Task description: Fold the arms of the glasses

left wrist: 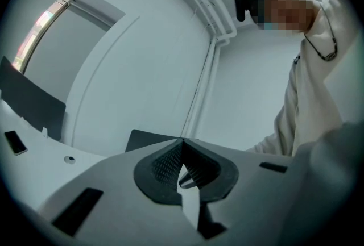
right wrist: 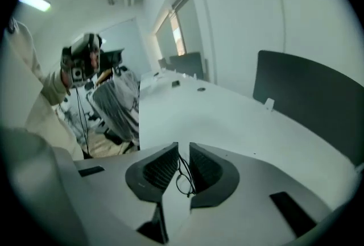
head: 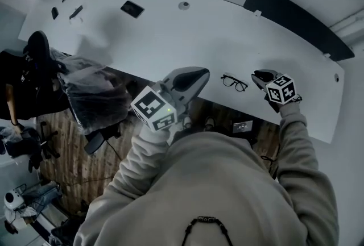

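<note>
The black-framed glasses (head: 234, 82) lie on the white table (head: 170, 40) near its front edge, between my two grippers and touching neither. My left gripper (head: 196, 76) hovers to their left, jaws shut with nothing in them; in the left gripper view (left wrist: 182, 140) its pads meet. My right gripper (head: 263, 76) is just right of the glasses and points down at the table, jaws partly apart. In the right gripper view (right wrist: 183, 146) the glasses (right wrist: 185, 178) show through the gap between the pads, lying below them on the table. How the arms stand is too small to tell.
A dark flat rectangle (head: 132, 9), a small round thing (head: 183, 5) and small dark items (head: 75, 12) lie along the table's far side. Dark partition panels (head: 296, 20) line the back. A plastic-covered chair (head: 94, 94) stands by the front edge at the left.
</note>
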Demonstrator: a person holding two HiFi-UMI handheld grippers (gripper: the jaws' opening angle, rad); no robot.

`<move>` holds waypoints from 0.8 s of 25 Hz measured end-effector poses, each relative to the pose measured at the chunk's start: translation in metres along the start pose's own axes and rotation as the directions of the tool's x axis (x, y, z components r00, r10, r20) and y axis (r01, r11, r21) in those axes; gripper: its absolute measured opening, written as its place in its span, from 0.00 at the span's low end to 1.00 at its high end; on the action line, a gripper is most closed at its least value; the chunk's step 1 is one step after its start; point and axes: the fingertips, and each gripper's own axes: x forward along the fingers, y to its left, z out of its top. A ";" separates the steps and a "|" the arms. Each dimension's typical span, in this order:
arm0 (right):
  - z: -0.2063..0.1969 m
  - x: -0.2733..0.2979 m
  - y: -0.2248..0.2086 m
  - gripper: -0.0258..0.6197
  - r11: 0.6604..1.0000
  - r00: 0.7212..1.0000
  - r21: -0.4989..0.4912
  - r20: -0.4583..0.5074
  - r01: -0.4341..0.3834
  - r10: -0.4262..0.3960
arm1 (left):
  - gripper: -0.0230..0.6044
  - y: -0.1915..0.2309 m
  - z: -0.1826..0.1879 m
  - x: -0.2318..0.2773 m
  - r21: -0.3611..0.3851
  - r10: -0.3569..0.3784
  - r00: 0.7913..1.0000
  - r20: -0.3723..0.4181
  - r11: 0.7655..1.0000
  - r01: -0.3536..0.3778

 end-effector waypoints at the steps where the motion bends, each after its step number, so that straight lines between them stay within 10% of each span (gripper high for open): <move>1: 0.009 -0.015 0.002 0.13 0.999 0.997 0.055 0.072 -0.003 -0.001 | 0.05 -0.003 -0.001 0.003 0.004 -0.014 1.000 -0.005 1.000 0.014; 8: 0.069 -0.126 0.019 0.07 0.976 0.896 0.215 0.436 -0.020 -0.078 | 0.05 -0.012 0.004 0.027 0.029 -0.091 0.996 -0.011 0.995 0.091; 20: 0.096 -0.211 0.068 0.07 0.986 0.793 0.159 0.593 0.054 -0.139 | 0.05 -0.050 0.012 0.061 0.077 -0.209 0.977 -0.032 0.975 0.211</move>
